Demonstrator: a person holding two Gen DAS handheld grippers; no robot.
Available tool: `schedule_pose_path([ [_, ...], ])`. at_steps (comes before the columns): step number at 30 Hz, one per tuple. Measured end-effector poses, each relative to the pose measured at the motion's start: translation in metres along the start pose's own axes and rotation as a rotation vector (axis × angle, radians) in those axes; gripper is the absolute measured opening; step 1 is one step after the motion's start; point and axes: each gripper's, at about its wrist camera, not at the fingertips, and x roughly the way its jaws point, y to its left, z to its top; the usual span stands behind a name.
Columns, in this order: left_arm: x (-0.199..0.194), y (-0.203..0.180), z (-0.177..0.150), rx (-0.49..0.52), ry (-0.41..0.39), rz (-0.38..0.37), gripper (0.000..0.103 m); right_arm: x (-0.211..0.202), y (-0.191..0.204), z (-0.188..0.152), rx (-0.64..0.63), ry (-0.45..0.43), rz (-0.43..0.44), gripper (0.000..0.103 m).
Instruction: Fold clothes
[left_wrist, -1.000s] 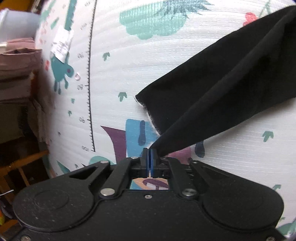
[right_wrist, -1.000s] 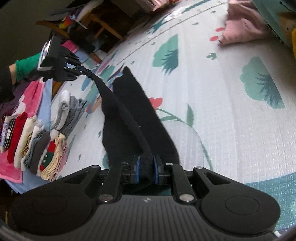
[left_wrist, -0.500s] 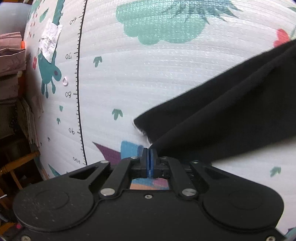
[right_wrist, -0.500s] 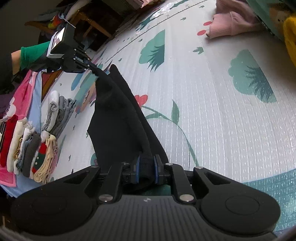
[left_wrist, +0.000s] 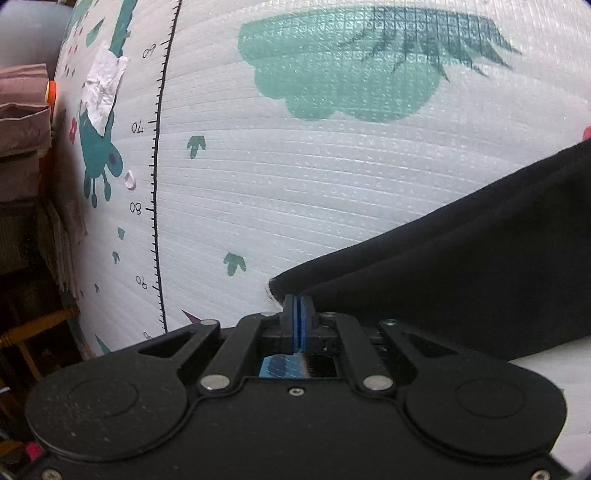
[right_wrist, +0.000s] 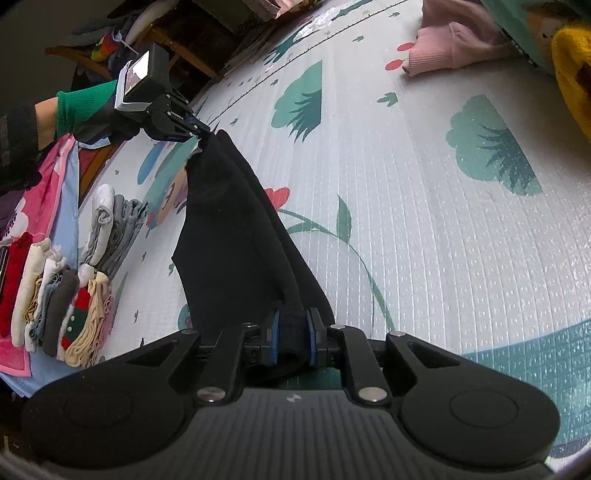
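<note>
If the left gripper (left_wrist: 296, 308), pinching the black cloth's (right_wrist: 236, 229) corner at lower centre, slips, the cloth the right gripper (right_wrist: 292, 341) also clamps will flop crooked.

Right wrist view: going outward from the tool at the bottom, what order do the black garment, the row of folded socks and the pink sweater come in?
1. Black fabric garment: pinched in the right tool.
2. Row of folded socks: left, on the mat.
3. Pink knit sweater: far top right.
</note>
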Motion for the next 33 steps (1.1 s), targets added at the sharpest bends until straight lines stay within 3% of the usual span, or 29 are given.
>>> schedule_pose_path([
  [9, -0.020, 0.013, -0.010, -0.117, -0.073, -0.007, 0.000, -0.001, 0.001, -0.004, -0.006, -0.008, -0.008, 0.017],
  [13, -0.018, 0.006, -0.001, -0.076, -0.078, 0.000, 0.000, -0.002, 0.001, -0.005, 0.005, -0.015, -0.004, 0.017],
  [15, -0.020, 0.010, -0.001, -0.119, -0.112, 0.000, 0.000, -0.002, 0.000, -0.005, 0.012, -0.016, -0.002, 0.017],
  [17, -0.025, 0.021, -0.008, -0.196, -0.160, 0.019, 0.000, -0.002, 0.000, -0.005, 0.017, -0.016, -0.001, 0.017],
  [19, -0.022, 0.034, -0.021, -0.281, -0.154, 0.022, 0.026, -0.002, -0.001, -0.005, 0.017, -0.014, 0.003, 0.017],
  [20, -0.020, 0.041, -0.028, -0.345, -0.162, -0.006, 0.029, -0.002, -0.002, -0.005, 0.019, -0.013, 0.005, 0.017],
  [25, -0.002, 0.064, -0.066, -0.731, -0.240, -0.211, 0.030, -0.001, -0.003, -0.003, 0.030, -0.008, 0.008, 0.017],
  [28, 0.005, 0.068, -0.082, -0.922, -0.273, -0.289, 0.030, -0.002, -0.003, -0.003, 0.027, -0.006, 0.011, 0.017],
  [33, 0.008, 0.083, -0.086, -1.133, -0.289, -0.419, 0.030, 0.001, -0.004, -0.003, 0.032, -0.001, 0.013, 0.017],
])
